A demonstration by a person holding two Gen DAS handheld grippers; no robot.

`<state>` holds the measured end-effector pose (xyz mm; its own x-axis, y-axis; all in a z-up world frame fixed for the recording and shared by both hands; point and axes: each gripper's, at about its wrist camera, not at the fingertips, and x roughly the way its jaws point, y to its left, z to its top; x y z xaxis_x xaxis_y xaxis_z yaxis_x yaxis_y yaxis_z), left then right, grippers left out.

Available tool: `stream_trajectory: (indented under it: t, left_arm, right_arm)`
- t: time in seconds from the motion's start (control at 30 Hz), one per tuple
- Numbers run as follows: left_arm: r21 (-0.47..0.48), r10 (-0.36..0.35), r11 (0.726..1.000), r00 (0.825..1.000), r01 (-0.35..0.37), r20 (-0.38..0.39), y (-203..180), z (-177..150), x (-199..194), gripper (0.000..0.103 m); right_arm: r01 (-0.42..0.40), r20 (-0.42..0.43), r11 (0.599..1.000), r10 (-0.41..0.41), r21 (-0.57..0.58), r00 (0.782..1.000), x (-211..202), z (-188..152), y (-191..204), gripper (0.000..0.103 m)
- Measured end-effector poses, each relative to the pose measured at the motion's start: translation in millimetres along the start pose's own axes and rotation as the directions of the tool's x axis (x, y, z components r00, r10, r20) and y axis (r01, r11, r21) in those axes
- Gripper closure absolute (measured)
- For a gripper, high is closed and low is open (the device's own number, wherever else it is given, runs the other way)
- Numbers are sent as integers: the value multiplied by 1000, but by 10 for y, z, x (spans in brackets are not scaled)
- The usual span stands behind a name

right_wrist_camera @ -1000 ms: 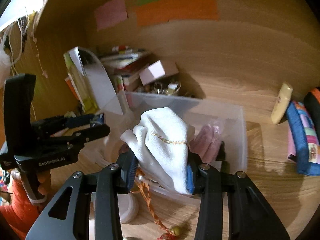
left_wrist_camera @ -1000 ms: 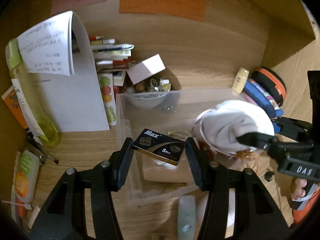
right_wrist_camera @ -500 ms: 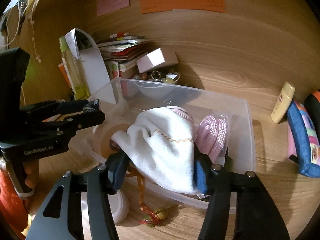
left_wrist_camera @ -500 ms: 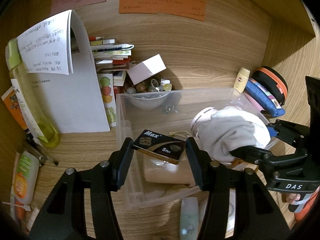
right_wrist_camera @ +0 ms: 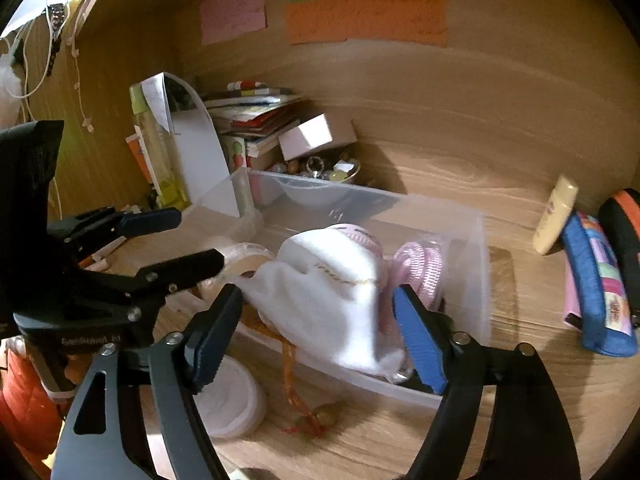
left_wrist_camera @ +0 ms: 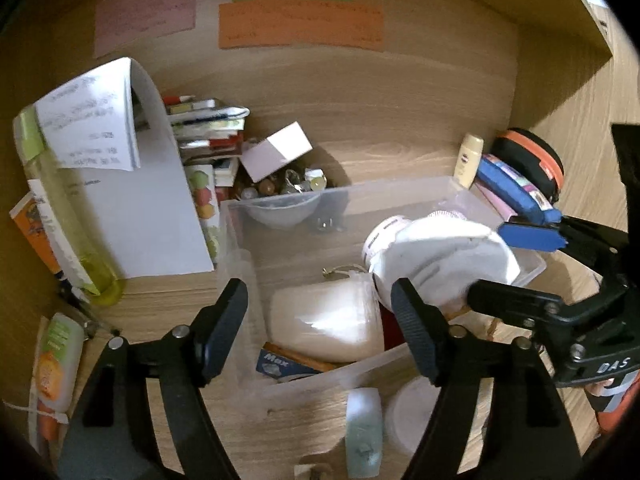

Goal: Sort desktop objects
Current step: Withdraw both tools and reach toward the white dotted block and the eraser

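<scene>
Clearance is tight: the clear plastic bin (left_wrist_camera: pixel 400 188) sits near the wooden back wall, hemmed by a book stack (left_wrist_camera: pixel 208 136) and bead bowl (left_wrist_camera: pixel 288 184) behind, and a blue pouch (right_wrist_camera: pixel 596 280) well to its right. Left tool (left_wrist_camera: pixel 320 312) has just been opening; its jaws stand wide and empty over the bin's near corner. The Max box (left_wrist_camera: pixel 280 362), gripped a second ago, now lies inside against the front wall beside a cream roll (left_wrist_camera: pixel 324 320). Right tool (right_wrist_camera: pixel 318 312) has likewise just been opening; the white cloth (right_wrist_camera: pixel 332 292) lies between its jaws, draped over the bin's front rim, pads apparently clear of it.
</scene>
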<state>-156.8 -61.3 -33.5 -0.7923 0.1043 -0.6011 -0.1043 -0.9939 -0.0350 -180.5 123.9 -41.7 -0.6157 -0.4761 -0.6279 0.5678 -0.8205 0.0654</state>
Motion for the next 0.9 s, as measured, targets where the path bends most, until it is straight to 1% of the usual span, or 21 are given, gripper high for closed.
stream_trajectory:
  t: [0.03,0.07,0.13,0.23,0.3,0.43,0.6,0.67,0.73,0.8,0.9]
  left_arm:
    - [-8,-4,1000,1000,4,4,9,7,-32,28]
    - [-14,-5,1000,1000,5,7,15,13,-70,26]
    - [-23,8,1000,1000,-8,7,22,18,-156,16]
    - [-39,30,999,999,-30,13,40,-3,-271,11]
    - [-52,34,998,999,-34,9,70,-29,-331,9]
    - [-70,50,996,999,-50,-10,139,-134,-443,8]
    - [-58,75,995,996,-78,-54,190,-333,-525,8]
    - [-50,85,995,993,-89,-78,201,-423,-530,8]
    - [-45,89,995,991,-94,-104,215,-525,-533,8]
    - [-42,91,994,986,-98,-137,230,-644,-525,8]
    - [-42,93,994,980,-102,-177,248,-771,-502,8]
  right_arm:
    - [11,8,1000,-11,0,1000,-52,-8,-1,20]
    - [26,16,1000,-26,-2,1000,-98,-17,-1,19]
    - [63,28,998,-63,-10,998,-209,-48,0,19]
    - [101,32,995,-101,-15,994,-343,-104,-7,19]
    - [119,30,993,-119,-15,992,-428,-157,-8,19]
    - [139,25,990,-139,-9,990,-564,-269,-6,18]
    - [160,9,987,-160,-12,987,-680,-426,23,18]
    - [156,-6,988,-156,-5,988,-703,-508,43,17]
    - [134,-22,991,-133,7,991,-708,-587,73,17]
    - [92,-51,996,-91,6,995,-673,-684,142,17]
    - [54,-93,998,-56,-23,994,-586,-827,261,17]
